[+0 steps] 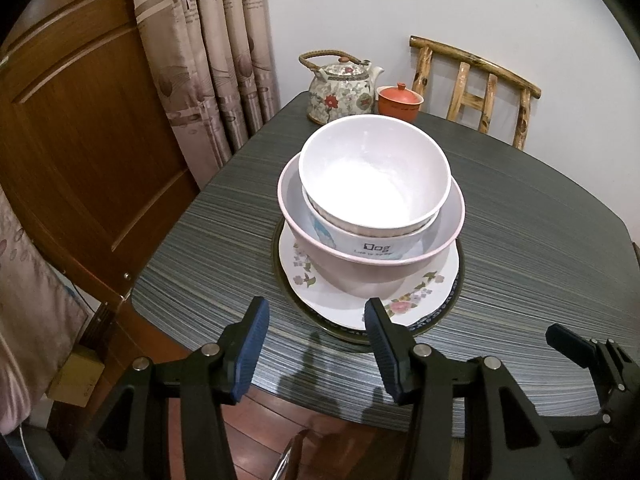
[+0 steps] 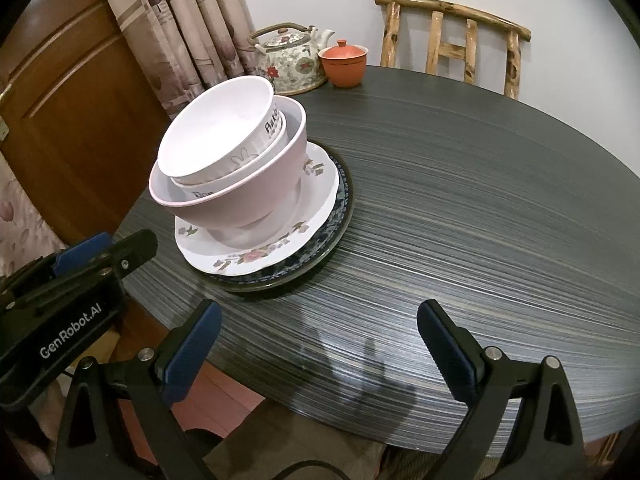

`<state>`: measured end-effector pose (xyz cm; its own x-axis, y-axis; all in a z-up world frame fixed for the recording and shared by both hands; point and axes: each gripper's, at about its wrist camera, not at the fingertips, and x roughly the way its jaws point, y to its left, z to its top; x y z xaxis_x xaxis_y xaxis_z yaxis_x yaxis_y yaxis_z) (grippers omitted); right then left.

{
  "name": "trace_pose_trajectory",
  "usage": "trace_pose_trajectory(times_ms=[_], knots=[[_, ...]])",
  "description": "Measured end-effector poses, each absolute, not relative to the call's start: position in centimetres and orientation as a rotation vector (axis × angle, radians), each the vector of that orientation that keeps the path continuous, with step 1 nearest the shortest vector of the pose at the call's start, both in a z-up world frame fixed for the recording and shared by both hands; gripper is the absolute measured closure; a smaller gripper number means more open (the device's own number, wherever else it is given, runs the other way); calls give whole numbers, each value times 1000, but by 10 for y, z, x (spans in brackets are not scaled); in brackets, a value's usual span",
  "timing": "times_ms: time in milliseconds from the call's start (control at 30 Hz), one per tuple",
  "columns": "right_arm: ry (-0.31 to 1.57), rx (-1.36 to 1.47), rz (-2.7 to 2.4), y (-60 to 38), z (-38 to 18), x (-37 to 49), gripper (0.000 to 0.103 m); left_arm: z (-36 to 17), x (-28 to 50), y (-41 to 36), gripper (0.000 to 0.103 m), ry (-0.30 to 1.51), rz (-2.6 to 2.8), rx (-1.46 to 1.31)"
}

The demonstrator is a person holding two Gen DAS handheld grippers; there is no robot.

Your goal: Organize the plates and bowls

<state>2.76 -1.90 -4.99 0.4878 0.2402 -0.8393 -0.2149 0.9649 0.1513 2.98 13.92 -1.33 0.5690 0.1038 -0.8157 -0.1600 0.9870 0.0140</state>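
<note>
Both grippers sit at frame bottom, nearest the lens. Left gripper [image 1: 316, 344]: jaws parted approx. halfway, nothing between pads, tips just short of the stack's near edge. Right gripper [image 2: 320, 344]: jaws spread wide, empty, hovering over bare tabletop at lower centre.

Table [image 2: 480, 220]: dark, streaked top, fills mid-frame in both views.

Chair [image 2: 452, 36]: wooden, upper right, behind table's far edge.

Stack, centre in left view, centre-left in right view, bottom to top:
- dark patterned plate [image 2: 340, 208], on table;
- floral plate [image 2: 256, 256], on top of it;
- pink bowl [image 2: 248, 200], on floral plate;
- printed bowl [image 1: 376, 246], nested in pink bowl, mostly hidden;
- white bowl [image 1: 374, 172], nested on top, tilted slightly.

Teapot [image 1: 340, 92]: floral, far edge, upper centre.

Lidded cup [image 1: 400, 100]: orange, just beside teapot's right.
</note>
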Motion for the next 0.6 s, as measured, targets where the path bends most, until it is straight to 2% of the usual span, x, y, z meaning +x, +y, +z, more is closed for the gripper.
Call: trace_pose_trajectory(times_ms=[600], knots=[[1033, 26, 280, -18, -50, 29, 6, -13, 30, 139, 52, 951, 154, -66]])
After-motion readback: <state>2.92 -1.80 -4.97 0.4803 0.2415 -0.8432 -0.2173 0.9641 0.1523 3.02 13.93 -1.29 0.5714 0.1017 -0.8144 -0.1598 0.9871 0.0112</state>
